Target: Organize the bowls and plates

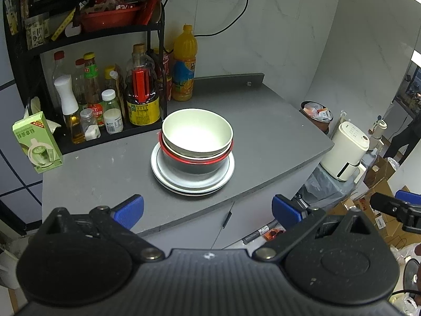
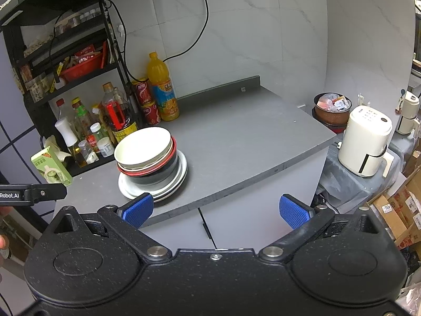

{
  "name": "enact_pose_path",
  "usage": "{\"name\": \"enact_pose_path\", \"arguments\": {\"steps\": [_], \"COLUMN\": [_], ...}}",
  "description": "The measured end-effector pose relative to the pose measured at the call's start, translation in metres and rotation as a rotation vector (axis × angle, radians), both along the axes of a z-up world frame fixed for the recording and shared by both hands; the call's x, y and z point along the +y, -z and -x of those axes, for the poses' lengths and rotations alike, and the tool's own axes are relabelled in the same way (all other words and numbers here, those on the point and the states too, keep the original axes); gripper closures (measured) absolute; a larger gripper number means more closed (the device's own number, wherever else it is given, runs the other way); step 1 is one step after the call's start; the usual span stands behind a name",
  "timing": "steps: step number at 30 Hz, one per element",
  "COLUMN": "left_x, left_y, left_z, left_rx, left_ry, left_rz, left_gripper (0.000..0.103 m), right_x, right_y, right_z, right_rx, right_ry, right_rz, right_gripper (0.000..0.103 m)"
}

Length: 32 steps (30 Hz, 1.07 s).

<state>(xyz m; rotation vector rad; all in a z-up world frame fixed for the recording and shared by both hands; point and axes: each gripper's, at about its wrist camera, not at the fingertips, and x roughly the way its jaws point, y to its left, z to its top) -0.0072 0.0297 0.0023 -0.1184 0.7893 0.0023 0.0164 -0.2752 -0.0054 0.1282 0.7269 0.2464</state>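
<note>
One stack stands on the grey counter: white plates at the bottom, a black bowl with a red rim on them, and a cream bowl nested on top. The same stack shows in the right wrist view, with the cream bowl tilted a little over the plates. My left gripper hangs open in front of the counter edge, short of the stack, holding nothing. My right gripper is open too, to the right of the stack and off the counter front.
A black rack of sauce bottles stands at the counter's left, with an orange juice bottle and a green carton beside it. Right of the counter are a cream appliance, a full bin and cardboard boxes.
</note>
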Motion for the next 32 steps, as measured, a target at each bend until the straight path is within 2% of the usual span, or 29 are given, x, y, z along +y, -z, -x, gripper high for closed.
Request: {"name": "enact_pose_path", "arguments": {"steps": [32], "left_x": [-0.010], "left_y": [0.014], "left_z": [-0.006], "left_rx": [0.044], "left_ry": [-0.009], "left_rz": [0.018], "left_gripper": [0.000], "right_x": [-0.002], "right_y": [0.003], "right_z": [-0.003], "right_rx": [0.023], "right_ry": [-0.002], "right_rz": [0.030], "right_gripper": [0.000]}}
